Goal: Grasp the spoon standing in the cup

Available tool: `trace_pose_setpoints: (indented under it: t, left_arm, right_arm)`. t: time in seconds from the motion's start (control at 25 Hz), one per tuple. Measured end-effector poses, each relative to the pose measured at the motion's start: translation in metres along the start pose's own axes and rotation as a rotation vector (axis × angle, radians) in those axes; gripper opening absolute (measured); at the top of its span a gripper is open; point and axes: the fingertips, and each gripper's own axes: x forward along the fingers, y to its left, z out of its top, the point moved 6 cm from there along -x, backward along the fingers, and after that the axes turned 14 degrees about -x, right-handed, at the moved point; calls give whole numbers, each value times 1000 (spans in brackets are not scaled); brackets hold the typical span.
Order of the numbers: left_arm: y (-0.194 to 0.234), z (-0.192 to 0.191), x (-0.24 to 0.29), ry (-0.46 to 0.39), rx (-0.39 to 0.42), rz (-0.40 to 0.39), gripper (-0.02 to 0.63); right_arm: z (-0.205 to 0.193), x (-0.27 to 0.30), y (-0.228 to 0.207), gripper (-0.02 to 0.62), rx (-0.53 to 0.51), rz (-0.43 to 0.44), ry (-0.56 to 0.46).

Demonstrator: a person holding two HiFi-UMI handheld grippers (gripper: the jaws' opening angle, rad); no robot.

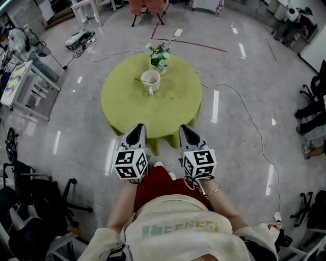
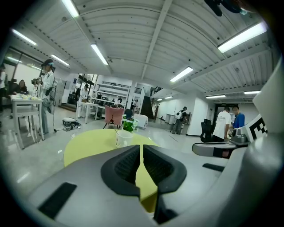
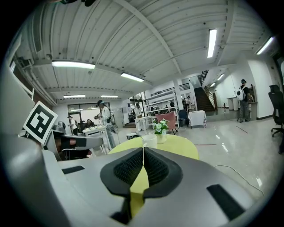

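A white cup point(image 1: 151, 80) stands on the far half of a round yellow-green table point(image 1: 168, 109). A thin spoon point(image 1: 139, 79) leans out of the cup to the left. A small vase of flowers point(image 1: 159, 55) stands just behind the cup. My left gripper point(image 1: 137, 127) and right gripper point(image 1: 184, 128) hover side by side over the table's near edge, well short of the cup, both shut and holding nothing. The left gripper view shows the cup point(image 2: 123, 138) far beyond the shut left gripper point(image 2: 141, 148). The right gripper view shows the cup point(image 3: 149, 140) and flowers point(image 3: 160, 127) beyond the shut right gripper point(image 3: 143, 150).
A white cable point(image 1: 244, 112) runs across the glossy floor right of the table. Office chairs point(image 1: 35, 204) stand at the lower left, and a white desk point(image 1: 25, 84) at the left. A pink chair point(image 1: 147, 7) sits beyond the table. People stand in the background point(image 2: 224, 124).
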Motion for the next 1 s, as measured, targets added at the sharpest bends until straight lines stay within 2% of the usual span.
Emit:
trace_pose_setpoints:
  t: [0.64, 1.0]
  left_arm:
    - [29, 29, 86, 37, -18, 13, 31]
    - [62, 49, 131, 64, -57, 22, 31]
  right_arm:
    - [8, 75, -43, 37, 18, -30, 38]
    - [14, 128, -44, 37, 25, -23, 72]
